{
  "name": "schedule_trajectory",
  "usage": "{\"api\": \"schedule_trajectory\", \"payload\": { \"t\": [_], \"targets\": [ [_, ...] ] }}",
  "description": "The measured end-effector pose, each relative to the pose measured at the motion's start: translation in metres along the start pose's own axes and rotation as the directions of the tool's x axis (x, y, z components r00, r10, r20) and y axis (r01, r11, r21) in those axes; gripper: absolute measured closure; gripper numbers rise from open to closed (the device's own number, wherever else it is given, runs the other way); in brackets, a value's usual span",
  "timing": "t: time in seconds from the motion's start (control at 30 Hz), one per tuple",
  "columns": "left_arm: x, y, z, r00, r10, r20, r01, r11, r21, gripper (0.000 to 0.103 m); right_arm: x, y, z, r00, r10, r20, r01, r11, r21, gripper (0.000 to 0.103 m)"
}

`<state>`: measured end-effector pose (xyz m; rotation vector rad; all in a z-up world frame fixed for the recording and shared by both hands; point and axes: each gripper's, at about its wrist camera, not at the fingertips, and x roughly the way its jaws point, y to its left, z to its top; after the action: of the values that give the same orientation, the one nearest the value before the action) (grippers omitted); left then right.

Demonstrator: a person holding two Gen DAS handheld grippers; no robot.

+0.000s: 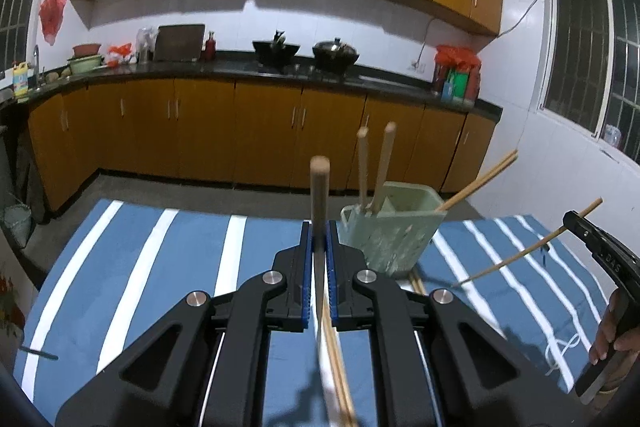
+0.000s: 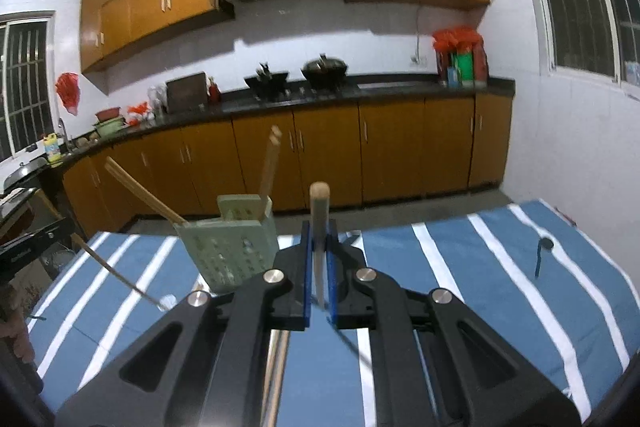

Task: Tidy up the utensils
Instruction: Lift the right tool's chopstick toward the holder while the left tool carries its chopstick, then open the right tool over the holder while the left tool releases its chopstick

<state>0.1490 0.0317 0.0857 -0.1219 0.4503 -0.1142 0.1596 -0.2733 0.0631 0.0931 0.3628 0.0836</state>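
Each gripper (image 1: 319,247) (image 2: 319,251) seemingly clamps one upright chopstick (image 1: 319,195) (image 2: 319,211)

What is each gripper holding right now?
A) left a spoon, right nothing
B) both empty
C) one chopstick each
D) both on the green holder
C: in both wrist views the blue jaws pinch a chopstick; the left gripper clamps one chopstick, the right gripper another chopstick.

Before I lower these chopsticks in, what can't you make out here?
- Left wrist view: green holder wall hides its chopsticks' lower ends.
- Left wrist view: right tongs mostly cut off by the right edge.
- Right wrist view: dark utensil on the cloth, too small to identify.
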Motion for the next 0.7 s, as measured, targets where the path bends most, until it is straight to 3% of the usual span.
{"api": "schedule_trajectory", "payload": {
  "t": [0.37,0.7],
  "targets": [
    [-0.006,-0.031,0.037,0.993,-0.058,0.099,0.056,0.998,0.023,0.096,-0.031,0.027,0.049,0.983,0.138,0.118,-0.137,0.990,-0.019,0.095],
    [-0.005,-0.055,0.086,0.958,-0.087,0.273,0.088,0.996,0.009,0.096,-0.012,0.044,0.095,0.967,0.187,0.172,-0.189,0.982,-0.004,0.095]
  ]
}}
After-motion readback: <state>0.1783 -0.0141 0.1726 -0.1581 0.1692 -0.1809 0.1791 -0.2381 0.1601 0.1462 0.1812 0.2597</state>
